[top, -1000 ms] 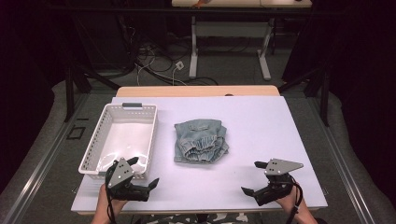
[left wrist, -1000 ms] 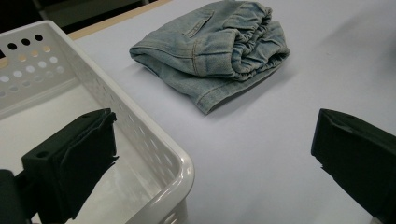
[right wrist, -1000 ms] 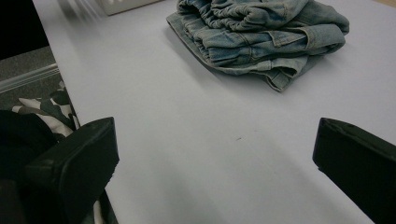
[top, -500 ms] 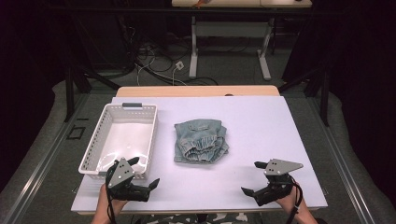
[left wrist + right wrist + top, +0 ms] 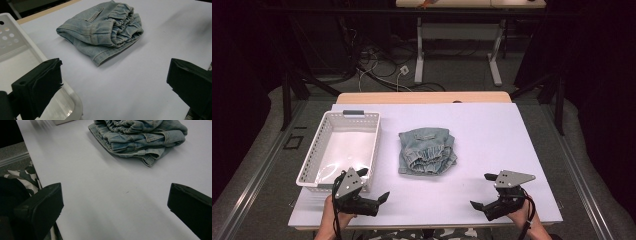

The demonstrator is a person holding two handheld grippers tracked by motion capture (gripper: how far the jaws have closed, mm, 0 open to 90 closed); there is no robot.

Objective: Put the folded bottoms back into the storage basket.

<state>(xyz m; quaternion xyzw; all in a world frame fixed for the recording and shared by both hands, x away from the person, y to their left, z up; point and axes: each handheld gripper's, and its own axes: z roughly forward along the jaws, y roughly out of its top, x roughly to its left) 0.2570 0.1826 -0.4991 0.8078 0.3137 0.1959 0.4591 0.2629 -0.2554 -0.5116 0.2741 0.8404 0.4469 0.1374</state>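
Nothing moved since a second ago. Jeans (image 5: pixel 427 151) folded mid-table, beside basket (image 5: pixel 343 150). Left gripper (image 5: pixel 373 187) and right gripper (image 5: pixel 484 190) wide open, empty, near edge. Work not begun.

— What lies ahead of the right hand-held gripper (image 5: pixel 115 207)?
— Folded denim (image 5: pixel 140 137) on the white bench (image 5: pixel 82 172), well beyond the jaws.
— And the jaws?
— Spread wide, nothing between them but bare bench.
— Anything at the left edge?
— Patterned cloth (image 5: pixel 23 178) past the bench edge.
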